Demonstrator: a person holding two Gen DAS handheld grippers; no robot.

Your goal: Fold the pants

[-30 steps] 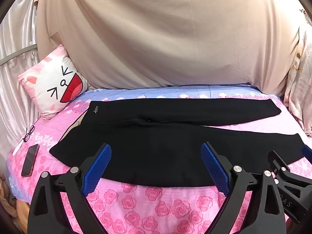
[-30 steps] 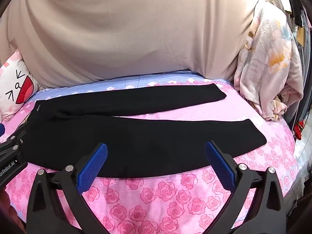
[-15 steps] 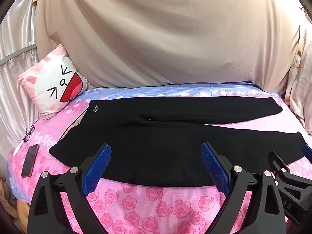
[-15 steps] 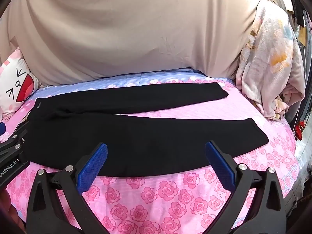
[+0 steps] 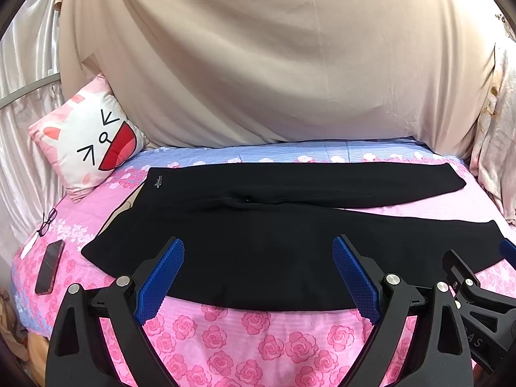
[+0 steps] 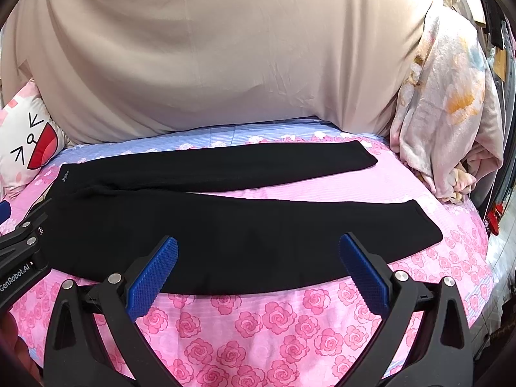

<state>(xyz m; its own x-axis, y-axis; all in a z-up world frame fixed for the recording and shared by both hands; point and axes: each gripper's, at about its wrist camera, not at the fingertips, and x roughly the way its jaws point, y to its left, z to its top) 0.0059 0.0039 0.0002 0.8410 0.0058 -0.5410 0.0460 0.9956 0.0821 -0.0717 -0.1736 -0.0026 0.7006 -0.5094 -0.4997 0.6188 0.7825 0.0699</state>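
Black pants (image 5: 274, 225) lie flat on the pink rose bedsheet, waistband at the left, both legs stretched to the right and spread apart. They also show in the right wrist view (image 6: 225, 219). My left gripper (image 5: 258, 274) is open and empty, hovering above the near edge of the pants near the seat. My right gripper (image 6: 258, 271) is open and empty above the near leg's front edge. The right gripper's body shows at the lower right of the left view (image 5: 477, 293). The left gripper's body shows at the left of the right view (image 6: 22, 251).
A cat-face pillow (image 5: 87, 142) leans at the back left. A phone (image 5: 50, 266) and glasses (image 5: 46, 222) lie on the bed's left edge. A beige sheet (image 5: 258, 64) hangs behind. A floral blanket pile (image 6: 451, 113) stands at the right end.
Both views have shifted slightly, the pants sitting a little lower and further off in frame. The pants lie the same and both grippers stay open.
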